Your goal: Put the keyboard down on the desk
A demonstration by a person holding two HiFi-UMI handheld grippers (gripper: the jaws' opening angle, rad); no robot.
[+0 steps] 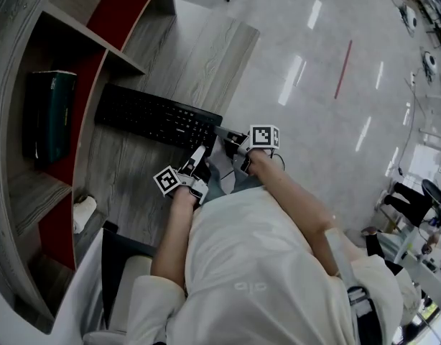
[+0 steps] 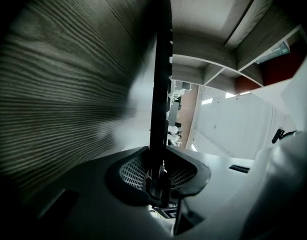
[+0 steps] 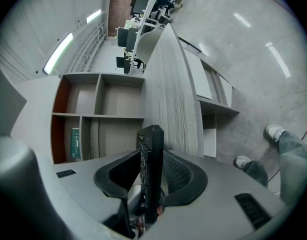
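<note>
The keyboard point(image 1: 157, 117) lies along the counter point(image 1: 206, 56), one end at its near edge. Left gripper point(image 1: 199, 158) fingers pinch that end to steady it; right gripper point(image 1: 226, 135) fingers stand loose around it, seemingly releasing

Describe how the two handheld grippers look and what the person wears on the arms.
The left gripper and right gripper: grey-black bodies, each bearing a white cube with black square markers; dark mesh-textured curved pads. Cream top, sleeves leaving forearms uncovered.
</note>
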